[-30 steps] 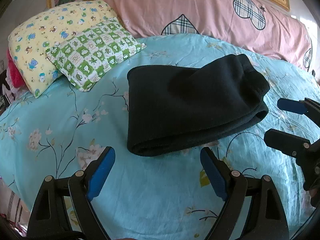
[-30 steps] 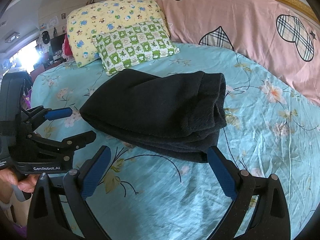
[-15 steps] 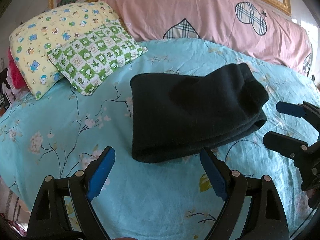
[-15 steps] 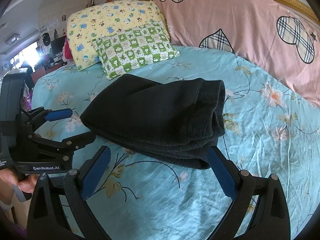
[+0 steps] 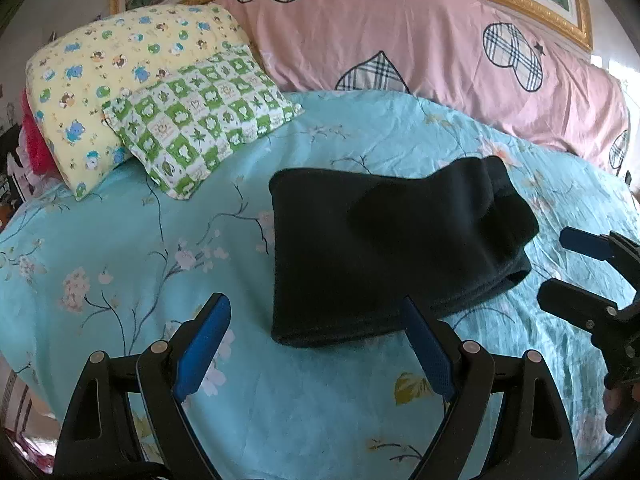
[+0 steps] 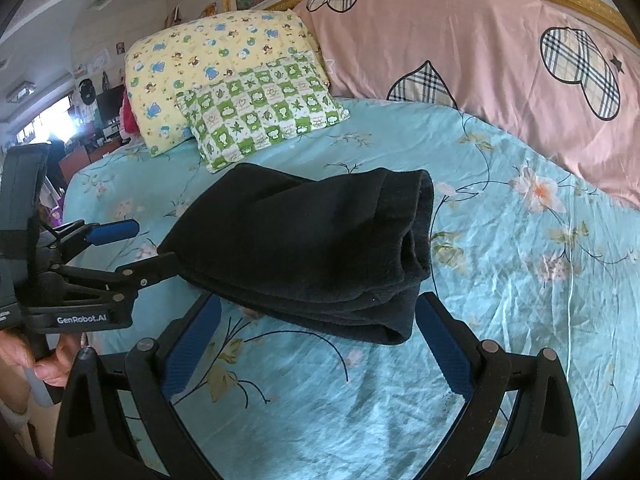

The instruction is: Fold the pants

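The black pants lie folded into a thick rectangle on the light blue flowered bedsheet. They also show in the right wrist view. My left gripper is open and empty, just in front of the fold's near edge. My right gripper is open and empty, close to the stacked end of the pants. The right gripper also appears at the right edge of the left wrist view, and the left gripper at the left of the right wrist view.
A yellow cartoon pillow and a green checked pillow lie at the back left of the bed. A pink quilt with plaid hearts runs along the back. The bed's near edge is at lower left.
Both grippers have drawn back slightly from the pants and stay open. The folded pants have not changed shape.
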